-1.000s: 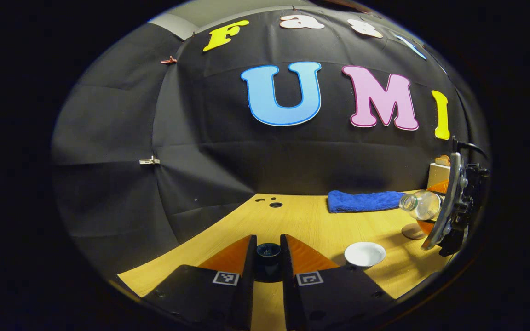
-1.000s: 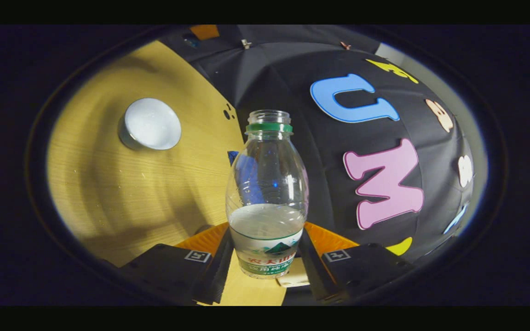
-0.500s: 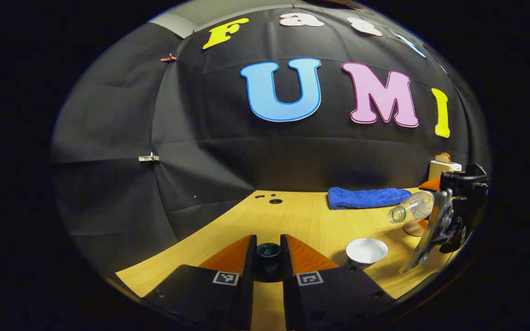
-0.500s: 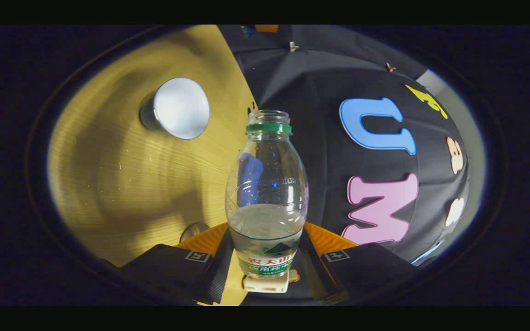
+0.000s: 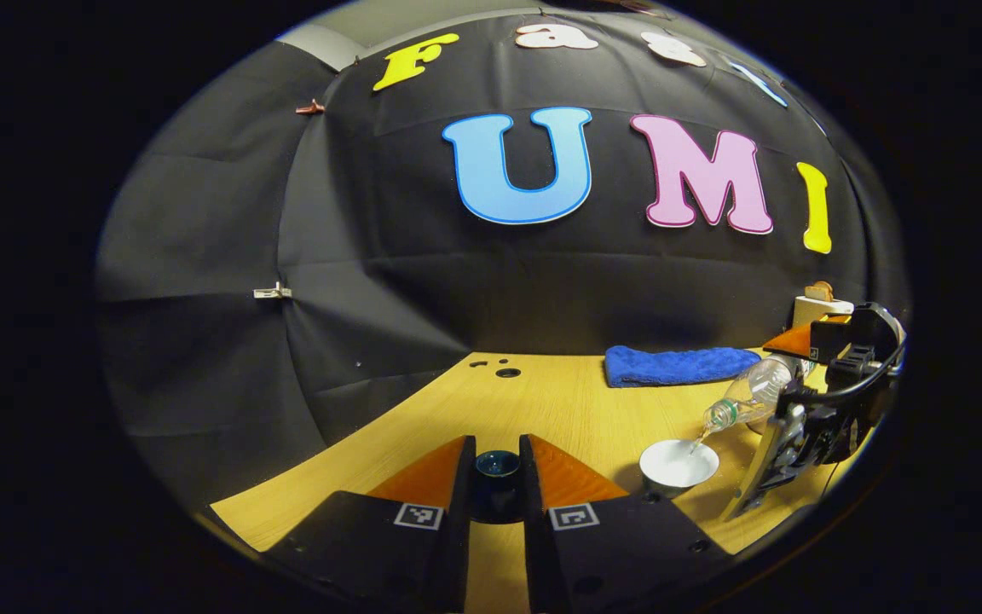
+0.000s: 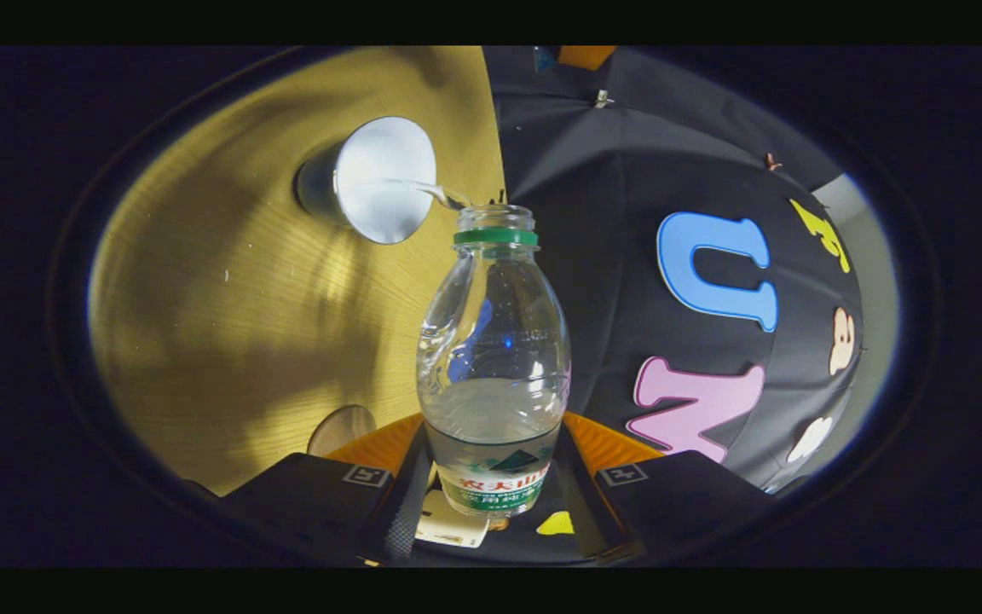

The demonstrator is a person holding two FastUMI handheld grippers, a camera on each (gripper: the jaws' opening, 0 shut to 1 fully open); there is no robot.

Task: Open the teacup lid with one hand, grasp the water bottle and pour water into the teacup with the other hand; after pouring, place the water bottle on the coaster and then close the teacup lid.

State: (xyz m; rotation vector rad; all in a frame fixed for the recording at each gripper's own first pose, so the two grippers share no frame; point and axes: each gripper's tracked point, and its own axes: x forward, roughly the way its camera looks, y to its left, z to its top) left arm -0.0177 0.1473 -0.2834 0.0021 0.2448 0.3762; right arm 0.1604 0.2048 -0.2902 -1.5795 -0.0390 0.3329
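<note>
In the left gripper view my left gripper (image 5: 497, 490) is shut on the dark teacup lid (image 5: 497, 466), held above the near table edge. To its right stands the white teacup (image 5: 678, 465), uncovered. My right gripper (image 6: 495, 499) is shut on the clear water bottle (image 6: 495, 367), which has a green neck ring and no cap. The bottle (image 5: 747, 398) is tilted mouth-down toward the teacup (image 6: 382, 179), and a thin stream of water (image 6: 414, 185) runs into it. The round coaster (image 6: 342, 429) lies on the table below the bottle.
A folded blue towel (image 5: 674, 367) lies at the back of the wooden table (image 5: 559, 409), against the black wall. A pale box (image 5: 819, 305) stands at the far right. Small holes (image 5: 506, 372) mark the tabletop near the wall.
The right gripper has tipped the bottle further and brought its mouth over the teacup; water now streams out. The left gripper has held still with the lid.
</note>
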